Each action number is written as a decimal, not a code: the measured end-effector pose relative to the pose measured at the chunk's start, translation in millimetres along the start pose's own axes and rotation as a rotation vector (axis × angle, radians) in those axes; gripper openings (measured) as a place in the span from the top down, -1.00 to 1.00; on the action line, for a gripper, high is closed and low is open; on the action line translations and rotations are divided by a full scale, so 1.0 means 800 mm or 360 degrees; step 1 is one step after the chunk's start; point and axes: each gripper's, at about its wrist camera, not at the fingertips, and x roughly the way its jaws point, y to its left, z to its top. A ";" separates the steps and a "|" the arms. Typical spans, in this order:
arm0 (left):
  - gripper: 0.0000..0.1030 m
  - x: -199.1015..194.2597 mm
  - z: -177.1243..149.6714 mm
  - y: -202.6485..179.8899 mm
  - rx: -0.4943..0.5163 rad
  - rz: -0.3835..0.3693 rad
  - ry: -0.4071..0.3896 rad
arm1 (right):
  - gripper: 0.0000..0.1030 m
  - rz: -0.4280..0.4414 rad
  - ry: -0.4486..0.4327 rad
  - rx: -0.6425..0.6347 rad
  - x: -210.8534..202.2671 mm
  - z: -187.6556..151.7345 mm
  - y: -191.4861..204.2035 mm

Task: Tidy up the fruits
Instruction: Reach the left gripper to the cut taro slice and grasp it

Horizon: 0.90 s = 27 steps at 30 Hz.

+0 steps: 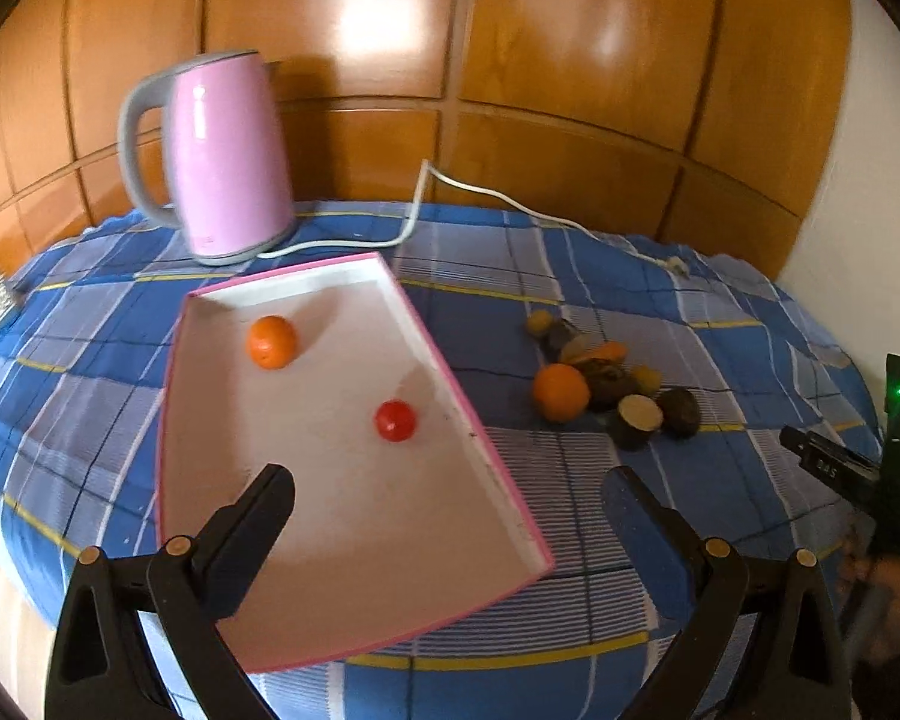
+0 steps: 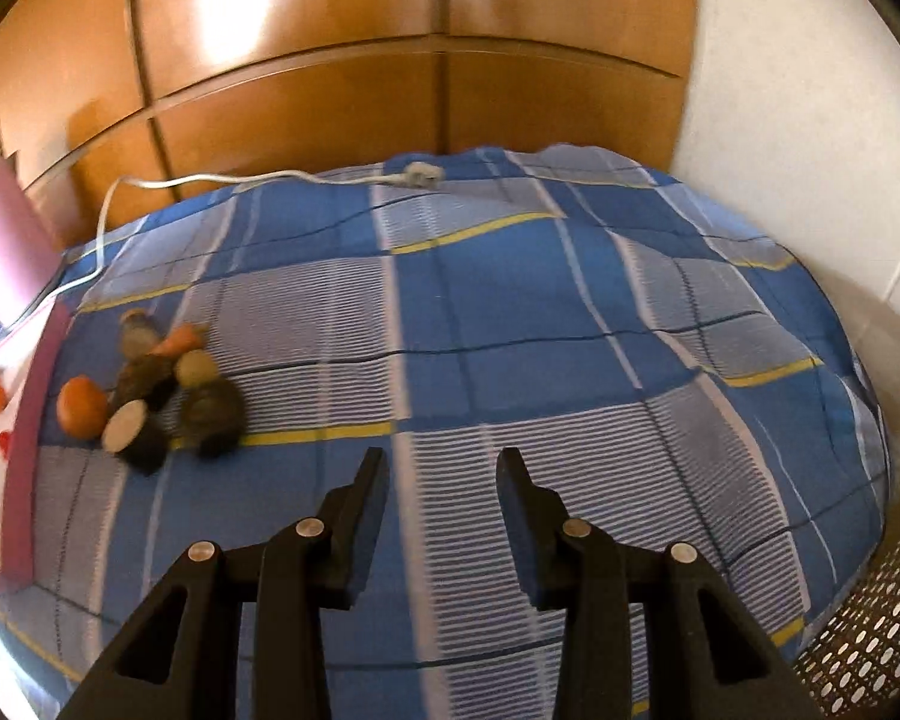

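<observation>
At lower frame both black plastic grippers, left gripper [image 1: 450, 486] and right gripper [image 2: 441, 459], gape empty above checked cloth [image 2: 510, 312], beyond them a flat pink-rimmed tray [image 1: 504, 480] with a round orange [image 1: 272, 342] and glossy tomato [image 1: 395, 420], loose fruits [image 1: 618, 390] heaped right

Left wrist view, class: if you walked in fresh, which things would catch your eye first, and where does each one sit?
The pink kettle stands at the back of the blue checked cloth, in front of the wooden panels. Just in front of it lies a shallow pink-edged tray holding an orange and a small red fruit. To the tray's right, a loose pile of fruit sits on the cloth.
</observation>
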 end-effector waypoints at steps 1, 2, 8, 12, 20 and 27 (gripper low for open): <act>-0.99 0.002 0.003 -0.001 0.0006 0.0008 0.0004 | 0.27 -0.0010 -0.0005 0.0012 0.002 0.000 -0.004; -0.99 0.004 0.007 -0.004 0.0016 0.0018 0.0009 | 0.27 -0.0017 -0.0011 0.0027 0.003 0.000 -0.007; -0.97 0.026 0.026 -0.011 0.0009 -0.0006 0.0105 | 0.27 -0.0032 -0.0010 0.0074 0.013 -0.004 -0.022; -0.82 0.040 0.031 -0.017 -0.0029 -0.0060 0.0177 | 0.27 -0.0025 -0.0021 0.0095 0.018 -0.005 -0.026; -0.40 0.071 0.035 -0.082 0.0162 -0.0294 0.0296 | 0.26 -0.0005 -0.0004 0.0123 0.030 -0.011 -0.031; -0.31 0.113 0.035 -0.135 0.0231 -0.0323 0.0377 | 0.26 0.0001 -0.0019 0.0108 0.033 -0.013 -0.031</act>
